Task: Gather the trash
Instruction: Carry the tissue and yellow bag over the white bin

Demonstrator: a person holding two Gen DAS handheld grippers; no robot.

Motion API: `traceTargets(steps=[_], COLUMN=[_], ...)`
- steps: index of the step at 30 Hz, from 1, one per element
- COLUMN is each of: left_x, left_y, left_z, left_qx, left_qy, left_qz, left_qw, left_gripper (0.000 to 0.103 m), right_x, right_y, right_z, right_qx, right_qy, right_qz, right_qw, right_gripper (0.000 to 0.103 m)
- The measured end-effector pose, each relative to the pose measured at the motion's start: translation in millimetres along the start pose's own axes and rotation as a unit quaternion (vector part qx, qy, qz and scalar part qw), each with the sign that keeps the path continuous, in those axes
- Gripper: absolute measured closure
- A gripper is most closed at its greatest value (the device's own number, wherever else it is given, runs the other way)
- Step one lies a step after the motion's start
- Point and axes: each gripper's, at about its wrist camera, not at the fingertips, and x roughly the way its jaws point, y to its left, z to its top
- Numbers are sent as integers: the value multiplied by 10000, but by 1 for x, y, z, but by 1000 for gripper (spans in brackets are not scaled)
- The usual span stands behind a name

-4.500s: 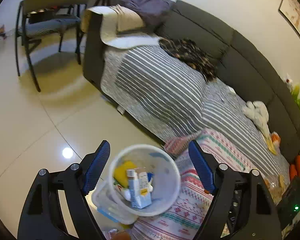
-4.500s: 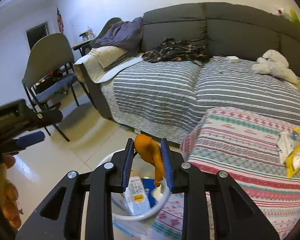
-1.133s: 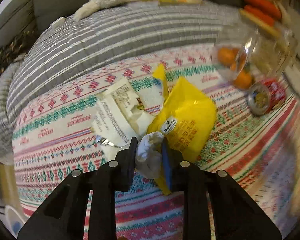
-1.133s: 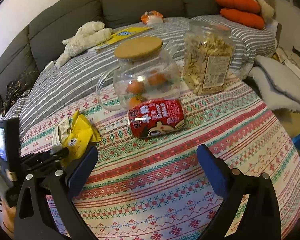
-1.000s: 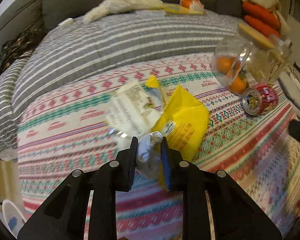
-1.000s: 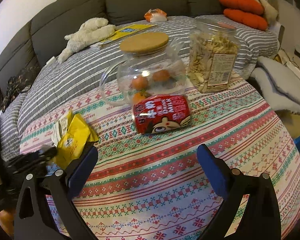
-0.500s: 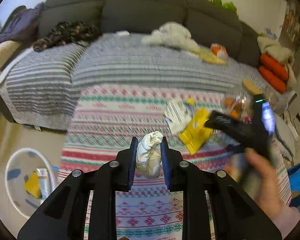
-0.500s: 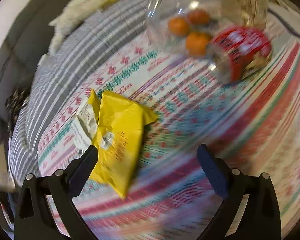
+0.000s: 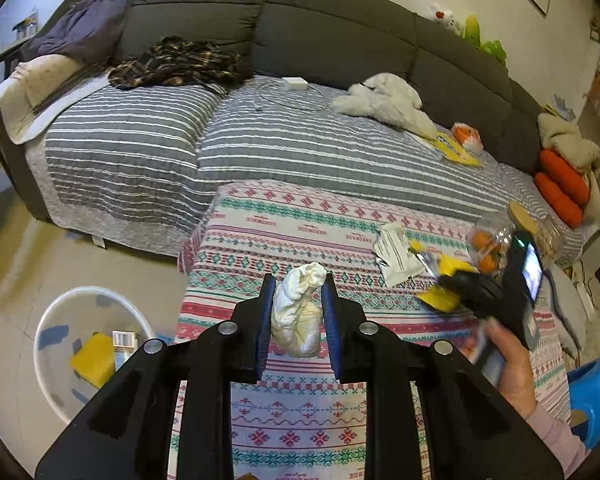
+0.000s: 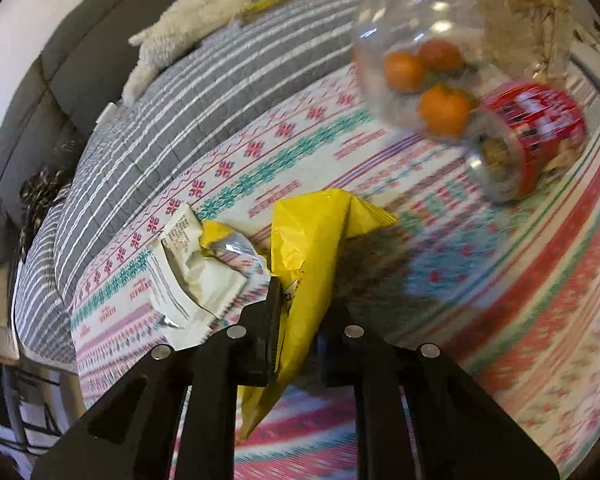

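Grey sofa (image 9: 332,48) w/ striped cover, pale tile floor (image 9: 20,248), white walls.

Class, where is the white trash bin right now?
In the left wrist view, the white trash bin sits on the floor at lower left, beside the patterned table and below the striped sofa cover.

The left wrist view looks down from well above the bench (image 9: 284,224) toward the sofa (image 9: 332,44); the right wrist view sits close over it. Both show the yellow wrapper (image 10: 308,248).

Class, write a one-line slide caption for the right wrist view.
Right claw shut on a yellow wrapper on the patterned tablecloth, beside a torn white packet.
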Motion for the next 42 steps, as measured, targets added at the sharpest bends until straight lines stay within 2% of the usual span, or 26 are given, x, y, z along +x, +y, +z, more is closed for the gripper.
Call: traceTargets(steps=[8, 15, 21, 27, 35, 42], left_x=[-13, -27, -42, -55, -70, -86], left_y=[9, 29, 55, 89, 134, 168], left_z=[-2, -3, -3, -4, -6, -8], left_qx=[-21, -128, -314, -595, -996, -1322], left_qy=[-68, -169, -246, -280, -308, -411], left_qz=[114, 301, 477, 689, 950, 1125], left_qw=[9999, 9993, 9981, 9955, 9900, 9840], left_gripper=[81, 81, 81, 81, 81, 81], right_x=[-50, -89, -108, -126, -133, -131], right_y=[-28, -12, 43, 110, 179, 225], right_z=[-18, -41, -71, -109, -144, -175], right_qx=[-461, -869, -1460, -2161, -2619, -3027], right_qy=[-328, -577, -666, -749, -605, -464], right_qz=[104, 365, 788, 1260, 1768, 2037], right_qw=[9983, 9939, 9839, 9653, 9468, 9299], right_gripper=[91, 91, 91, 91, 91, 91])
